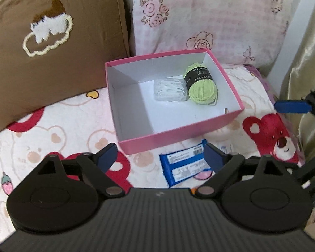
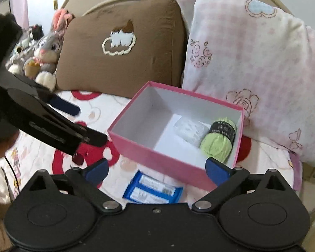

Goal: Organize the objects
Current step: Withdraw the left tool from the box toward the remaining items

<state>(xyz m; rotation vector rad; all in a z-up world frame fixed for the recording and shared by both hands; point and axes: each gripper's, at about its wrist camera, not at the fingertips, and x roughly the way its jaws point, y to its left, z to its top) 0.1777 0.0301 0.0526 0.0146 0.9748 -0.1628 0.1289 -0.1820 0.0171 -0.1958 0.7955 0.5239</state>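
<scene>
My left gripper (image 1: 160, 157) stands wide with nothing between its fingers, and my right gripper (image 2: 157, 171) is equally wide and empty; both hang above the bed (image 1: 63, 126), pointing down at it. The pink box (image 1: 178, 134) sits open on the bedspread, close in front of the brown pillow (image 1: 52, 52) and the pink checked pillow (image 1: 209, 21). Inside it, toward the far right corner, lie a ball of green yarn (image 1: 201, 88) and, touching it on the left, a clear plastic case (image 1: 171, 90); the rest of the box floor is bare. Outside the box, just beside its near wall, a blue packet (image 1: 184, 166) lies flat on the bedspread, roughly under both grippers. I judge the sorting partly done: two items are boxed, the packet is not yet. The next move, as I read it, calls for one gripper to come down on the packet, close across its narrow side and carry it over the near wall onto the bare floor. Limits of view: in the left wrist view my own finger covers the packet's right end, its label is too blurred to read, and the contents of the clear case cannot be made out. A small pink thing beside the packet is unidentifiable.
</scene>
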